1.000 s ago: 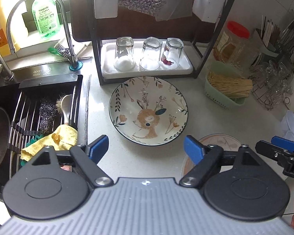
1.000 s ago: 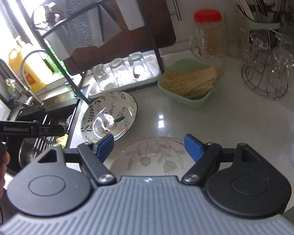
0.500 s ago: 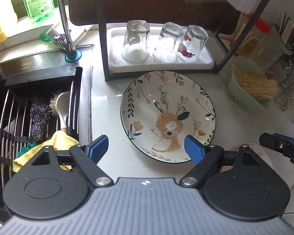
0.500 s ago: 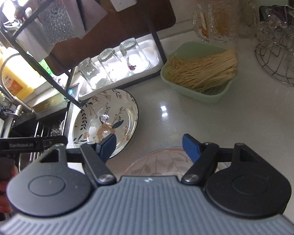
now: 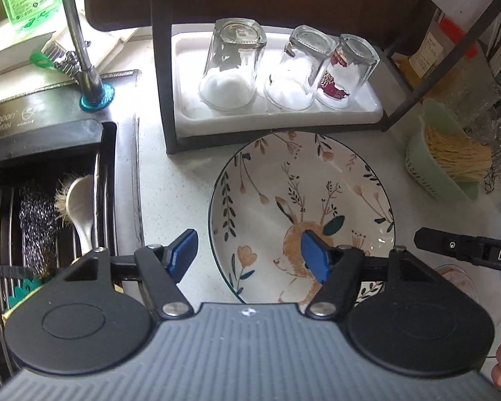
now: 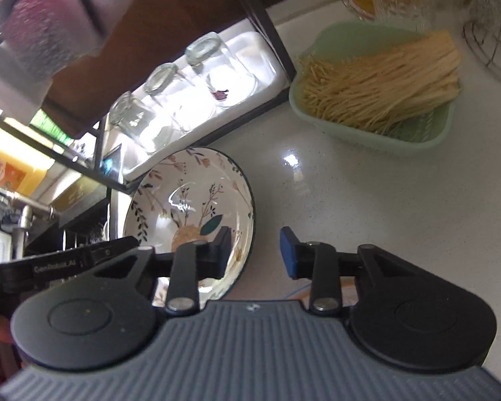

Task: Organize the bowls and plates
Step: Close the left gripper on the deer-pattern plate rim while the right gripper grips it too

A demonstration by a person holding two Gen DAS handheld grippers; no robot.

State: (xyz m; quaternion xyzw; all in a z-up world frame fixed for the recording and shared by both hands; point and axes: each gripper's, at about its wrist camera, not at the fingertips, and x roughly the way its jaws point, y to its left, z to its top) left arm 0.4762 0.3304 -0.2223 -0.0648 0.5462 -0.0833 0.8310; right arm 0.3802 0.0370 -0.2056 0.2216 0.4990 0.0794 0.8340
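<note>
A shallow floral bowl with a deer picture lies on the white counter in front of the rack. My left gripper straddles its left rim: one blue pad hangs outside over the counter, the other over the bowl's inside. Its jaws are closing, with a gap still on both sides of the rim. My right gripper straddles the right rim in the same way, its jaws closing and not touching. A second, pinkish plate peeks out at the lower right, mostly hidden.
Behind the bowl a black rack holds a white tray with three upturned glasses. The sink with a drain grid, scourer and brush lies to the left, beside the faucet. A green basket of noodles sits to the right.
Both grippers have come down and forward onto the deer bowl, which now fills the near view. Both pairs of jaws have narrowed, the right one more, and the right view has tilted.
</note>
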